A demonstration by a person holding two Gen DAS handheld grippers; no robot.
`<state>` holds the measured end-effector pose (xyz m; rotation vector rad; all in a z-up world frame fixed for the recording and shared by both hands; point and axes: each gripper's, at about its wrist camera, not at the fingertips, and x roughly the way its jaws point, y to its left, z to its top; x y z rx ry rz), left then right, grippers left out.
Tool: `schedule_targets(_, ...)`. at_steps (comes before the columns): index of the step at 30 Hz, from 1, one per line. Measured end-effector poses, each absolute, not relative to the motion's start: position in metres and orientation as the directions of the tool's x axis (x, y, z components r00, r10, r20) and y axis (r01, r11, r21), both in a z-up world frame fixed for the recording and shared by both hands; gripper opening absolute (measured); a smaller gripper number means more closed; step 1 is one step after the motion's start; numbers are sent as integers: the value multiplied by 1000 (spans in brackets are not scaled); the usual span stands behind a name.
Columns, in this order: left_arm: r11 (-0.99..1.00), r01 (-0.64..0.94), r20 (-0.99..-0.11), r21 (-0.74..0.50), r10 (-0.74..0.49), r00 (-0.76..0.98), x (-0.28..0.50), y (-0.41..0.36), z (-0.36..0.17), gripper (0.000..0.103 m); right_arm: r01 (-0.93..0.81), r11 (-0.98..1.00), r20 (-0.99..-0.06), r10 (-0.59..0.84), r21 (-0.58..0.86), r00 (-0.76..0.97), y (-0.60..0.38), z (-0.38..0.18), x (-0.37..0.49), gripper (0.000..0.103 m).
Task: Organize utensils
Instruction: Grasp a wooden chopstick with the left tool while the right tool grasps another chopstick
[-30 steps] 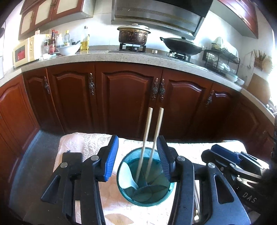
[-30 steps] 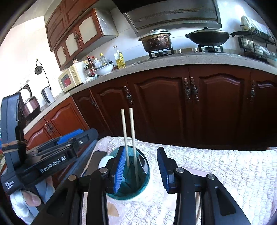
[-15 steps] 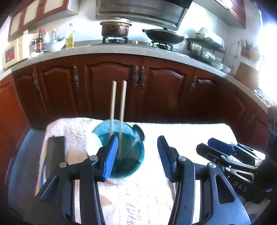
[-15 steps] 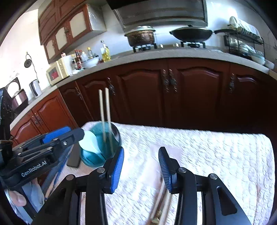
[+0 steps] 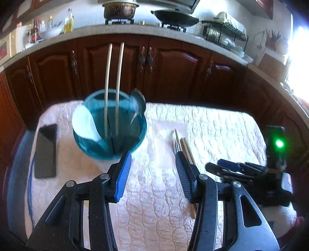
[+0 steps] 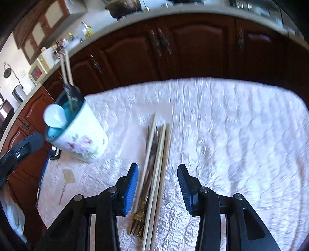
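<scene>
So the right gripper (image 6: 158, 185), black frame with blue ribbed pads, has its jaws apart with nothing pinched, hanging right over the loose bundle of utensils (image 6: 154, 164) lying flat on the white quilted tablecloth (image 6: 231, 135). The bundle runs lengthwise between the 2 pads without touching either one that I can see: pale wooden chopsticks (image 6: 161, 154) side by side, plus a gold-coloured metal fork (image 6: 138, 224) with its tines toward the camera. How many chopsticks are in the pile I can't tell, it's blurry. The left gripper (image 5: 152, 173), same build, is also spread wide with nothing in it, sitting above bare cloth between the holder and that same bundle (image 5: 183, 146). Off to its left stands the utensil holder (image 5: 110, 127), a round ceramic cup, teal inside and white outside with purple flowers (image 6: 81, 139). Inside it are 2 pale chopsticks (image 5: 113, 86) standing upright, a white ceramic spoon (image 5: 85, 123) leaning on the left rim, and a dark spoon (image 5: 138, 102) on the right rim. A flat black phone (image 5: 45, 150) lies on the cloth left of the holder, near the table edge. Behind everything runs a row of dark red wooden cabinets (image 5: 173, 67) under a grey stone counter (image 5: 135, 29) with a pot (image 5: 119, 10) and a wok (image 5: 173, 17).
</scene>
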<state>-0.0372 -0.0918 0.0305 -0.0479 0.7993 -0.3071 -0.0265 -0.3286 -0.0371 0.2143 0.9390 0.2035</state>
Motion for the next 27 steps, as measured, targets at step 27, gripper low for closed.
schedule_targets(27,921,291,-820,-259,-368,438,34,-183,-65,23,86,940,-799,228,329,556,-422,-59,-31,36)
